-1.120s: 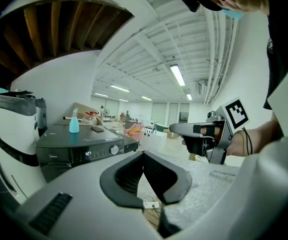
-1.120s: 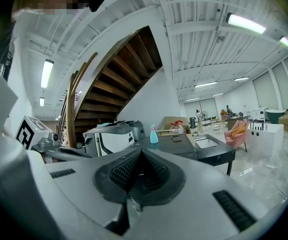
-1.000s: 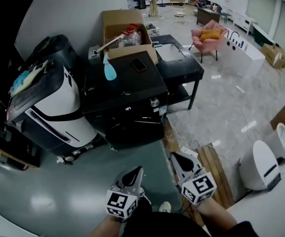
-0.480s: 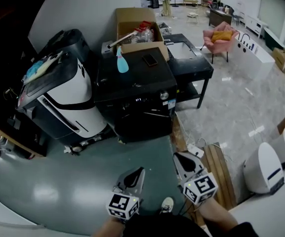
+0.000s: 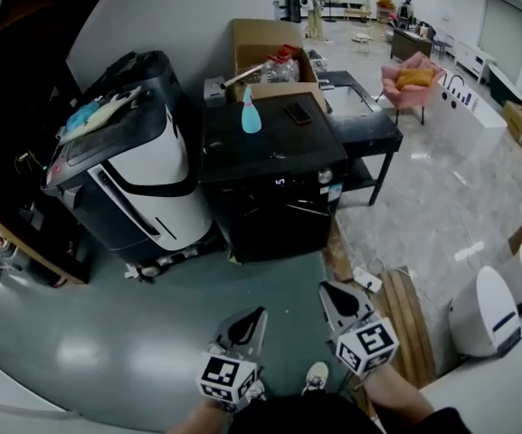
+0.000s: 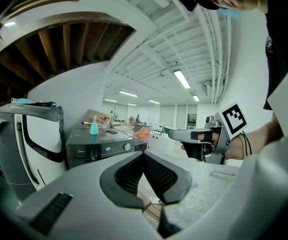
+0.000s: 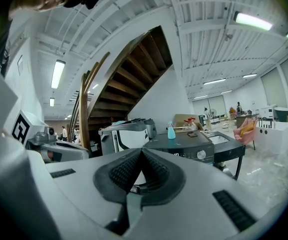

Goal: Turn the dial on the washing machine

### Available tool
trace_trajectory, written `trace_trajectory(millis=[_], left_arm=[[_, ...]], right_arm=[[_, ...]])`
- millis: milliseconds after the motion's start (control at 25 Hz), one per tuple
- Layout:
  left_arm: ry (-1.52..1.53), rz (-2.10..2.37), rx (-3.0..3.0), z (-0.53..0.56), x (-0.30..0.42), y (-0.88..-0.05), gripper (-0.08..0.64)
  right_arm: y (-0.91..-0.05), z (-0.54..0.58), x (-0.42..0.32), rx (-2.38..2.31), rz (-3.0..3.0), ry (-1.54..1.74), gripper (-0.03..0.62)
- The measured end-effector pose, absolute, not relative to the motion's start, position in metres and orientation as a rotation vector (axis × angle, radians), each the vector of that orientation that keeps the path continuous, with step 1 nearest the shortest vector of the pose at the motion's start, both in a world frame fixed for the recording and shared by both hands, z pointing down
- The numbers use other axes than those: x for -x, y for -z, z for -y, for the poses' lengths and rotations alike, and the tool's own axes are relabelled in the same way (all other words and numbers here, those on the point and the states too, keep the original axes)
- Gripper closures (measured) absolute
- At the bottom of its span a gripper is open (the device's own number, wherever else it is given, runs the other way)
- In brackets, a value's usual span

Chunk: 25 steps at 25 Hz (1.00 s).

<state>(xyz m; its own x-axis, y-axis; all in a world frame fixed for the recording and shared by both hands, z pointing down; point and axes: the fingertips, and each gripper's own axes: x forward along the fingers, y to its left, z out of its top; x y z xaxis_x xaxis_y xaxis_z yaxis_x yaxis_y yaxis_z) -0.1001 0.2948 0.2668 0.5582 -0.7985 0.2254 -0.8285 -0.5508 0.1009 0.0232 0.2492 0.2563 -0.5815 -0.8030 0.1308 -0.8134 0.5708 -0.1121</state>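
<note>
A black washing machine (image 5: 270,165) stands ahead on the grey floor, with a silver dial (image 5: 325,176) at the right end of its front panel. The dial (image 6: 128,146) also shows in the left gripper view and the dial (image 7: 201,154) in the right gripper view. On the machine's top stand a light blue spray bottle (image 5: 251,113) and a dark phone (image 5: 298,113). Both grippers are held low, well short of the machine. My left gripper (image 5: 253,316) is shut and empty. My right gripper (image 5: 330,293) is shut and empty too.
A white and black appliance (image 5: 138,179) stands left of the machine. Behind it sits an open cardboard box (image 5: 270,48), to its right a black table (image 5: 362,120). Wooden planks (image 5: 405,324) and a white bin (image 5: 482,310) lie at the right. A pink armchair (image 5: 412,78) is farther back.
The washing machine has shifted right and grown slightly larger in the head view as I move toward it. Both grippers stay shut in the same low spot.
</note>
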Motion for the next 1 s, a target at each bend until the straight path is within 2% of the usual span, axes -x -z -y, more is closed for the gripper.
trace_trajectory(millis=[320, 1000], left_arm=[[-0.201, 1.27, -2.661, -0.297, 0.13, -0.27, 0.555], [-0.186, 1.096, -2.722, -0.29, 0.134, -0.274, 0.555]], right_arm=[[-0.257, -0.27, 0.003, -1.497, 2.663, -0.228, 0.595], [-0.274, -0.29, 0.008, -1.643, 2.541, -0.265, 0.595]])
